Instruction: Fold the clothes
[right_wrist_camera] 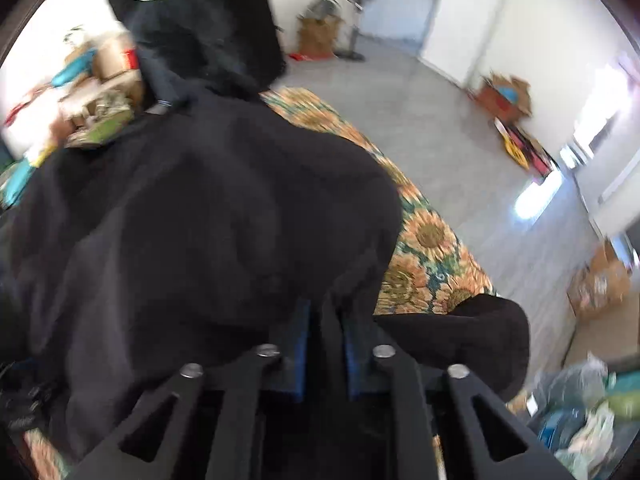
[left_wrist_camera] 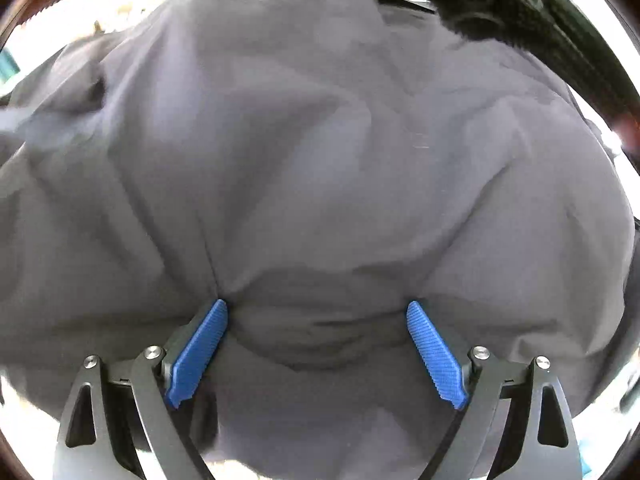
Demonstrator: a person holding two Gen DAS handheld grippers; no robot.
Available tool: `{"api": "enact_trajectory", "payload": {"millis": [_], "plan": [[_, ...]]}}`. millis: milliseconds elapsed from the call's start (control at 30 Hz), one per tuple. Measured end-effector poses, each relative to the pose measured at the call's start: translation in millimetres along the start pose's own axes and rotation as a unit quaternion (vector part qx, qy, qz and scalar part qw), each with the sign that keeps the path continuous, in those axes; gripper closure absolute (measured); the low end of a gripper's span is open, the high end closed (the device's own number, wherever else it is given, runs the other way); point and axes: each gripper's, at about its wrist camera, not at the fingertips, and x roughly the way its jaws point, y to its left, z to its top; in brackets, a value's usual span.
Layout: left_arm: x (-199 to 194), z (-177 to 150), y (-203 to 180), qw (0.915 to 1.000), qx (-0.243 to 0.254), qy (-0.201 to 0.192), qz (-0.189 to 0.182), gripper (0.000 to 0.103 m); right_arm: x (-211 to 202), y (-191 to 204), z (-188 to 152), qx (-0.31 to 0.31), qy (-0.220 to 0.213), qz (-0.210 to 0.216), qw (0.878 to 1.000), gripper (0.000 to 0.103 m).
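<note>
1. Blue pads [left_wrist_camera: 202, 350] of the left gripper [left_wrist_camera: 318, 312] are standing wide apart, holding nothing; the dark garment [left_wrist_camera: 320, 160] is bulging just ahead, filling the view between them.
2. Nearly closed, the right gripper [right_wrist_camera: 326, 320] is pinching a fold of the garment [right_wrist_camera: 192, 220], which is draping leftward over the sunflower bedspread [right_wrist_camera: 432, 248]; grey floor [right_wrist_camera: 420, 120] and cardboard boxes [right_wrist_camera: 316, 34] are lying beyond.

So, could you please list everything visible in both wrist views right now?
dark garment: one, black in the right view, grey in the left; fills both.
sunflower cloth: one, orange and green, under the garment.
cardboard boxes: several, brown, along the walls.
floor: grey, beyond the cloth.
plastic bags: a few, bluish, lower right.
left gripper: blue pads, open against the fabric.
right gripper: blue pads, shut on a fold.
</note>
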Motion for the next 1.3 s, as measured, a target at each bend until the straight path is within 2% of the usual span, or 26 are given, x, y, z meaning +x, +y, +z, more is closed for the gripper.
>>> {"api": "enact_trajectory", "payload": {"millis": [33, 67, 100, 167, 233, 400, 467, 567, 667, 700, 733, 767, 800, 833, 933, 967, 1000, 1033, 1100, 1200, 1267, 1300], "plan": [[-14, -1, 7, 0.9998, -0.017, 0.005, -0.009, 0.029, -20, 7, 0, -0.007, -0.011, 0.017, 1.000, 0.097], [-28, -2, 13, 0.9992, -0.034, 0.010, -0.018, 0.030, -39, 14, -1, -0.015, -0.023, 0.037, 0.999, 0.098], [-47, -4, 23, 0.9975, -0.053, 0.006, -0.046, 0.031, -59, 22, -3, -0.024, -0.036, 0.061, 0.997, 0.099], [-77, -7, 35, 0.9934, -0.077, -0.020, -0.082, 0.031, -94, 50, -17, -0.057, -0.052, 0.109, 0.991, 0.100], [-106, -16, 40, 0.9905, -0.089, -0.056, -0.089, 0.031, -111, 78, -39, -0.091, -0.049, 0.140, 0.985, 0.100], [-139, -19, 12, 0.9895, -0.074, -0.096, -0.077, 0.031, -91, 144, -135, -0.160, 0.016, 0.218, 0.963, 0.100], [-130, -18, -13, 0.9928, -0.044, -0.094, -0.060, 0.030, -85, 164, -170, -0.189, 0.017, 0.227, 0.955, 0.100], [-105, -18, -52, 0.9958, 0.002, -0.080, -0.044, 0.030, -87, 167, -210, -0.203, 0.006, 0.241, 0.949, 0.099], [-69, -13, -97, 0.9963, 0.054, -0.061, -0.028, 0.030, -94, 146, -223, -0.201, 0.002, 0.271, 0.941, 0.099], [-57, -11, -109, 0.9961, 0.067, -0.057, -0.008, 0.030, -98, 134, -221, -0.192, 0.005, 0.278, 0.941, 0.098], [-44, -10, -121, 0.9953, 0.079, -0.054, 0.013, 0.030, -100, 123, -218, -0.182, 0.008, 0.281, 0.942, 0.090], [-38, -10, -124, 0.9952, 0.080, -0.054, 0.015, 0.030, -102, 111, -216, -0.168, 0.012, 0.277, 0.946, 0.083], [-33, -9, -126, 0.9952, 0.080, -0.056, 0.014, 0.033, -103, 94, -214, -0.152, 0.015, 0.269, 0.951, 0.063], [-29, -9, -127, 0.9951, 0.079, -0.057, 0.013, 0.057, -103, 78, -212, -0.137, 0.018, 0.262, 0.955, 0.060], [-37, -8, -107, 0.9976, 0.022, -0.058, -0.032, 0.084, -110, 26, -197, -0.076, 0.008, 0.243, 0.967, 0.055], [-40, -8, -100, 0.9972, 0.002, -0.058, -0.047, 0.086, -113, 9, -191, -0.049, 0.002, 0.237, 0.970, 0.051], [-46, -7, -89, 0.9959, -0.015, -0.063, -0.062, 0.091, -116, -7, -184, -0.023, -0.006, 0.233, 0.972, 0.042], [-55, -8, -77, 0.9947, -0.029, -0.074, -0.066, 0.093, -120, -23, -177, 0.008, -0.017, 0.226, 0.974, 0.035], [-70, -7, -50, 0.9915, -0.061, -0.093, -0.067, 0.096, -126, -45, -165, 0.053, -0.038, 0.208, 0.976, 0.028], [-101, -8, 2, 0.9827, -0.112, -0.120, -0.085, 0.097, -126, -58, -150, 0.094, -0.047, 0.177, 0.979, 0.026], [-125, -18, 35, 0.9782, -0.124, -0.153, -0.065, 0.098, -125, -54, -145, 0.108, -0.045, 0.173, 0.978, 0.026], [-134, -27, 43, 0.9769, -0.114, -0.177, -0.035, 0.098, -125, -46, -143, 0.111, -0.047, 0.177, 0.977, 0.026]]}}
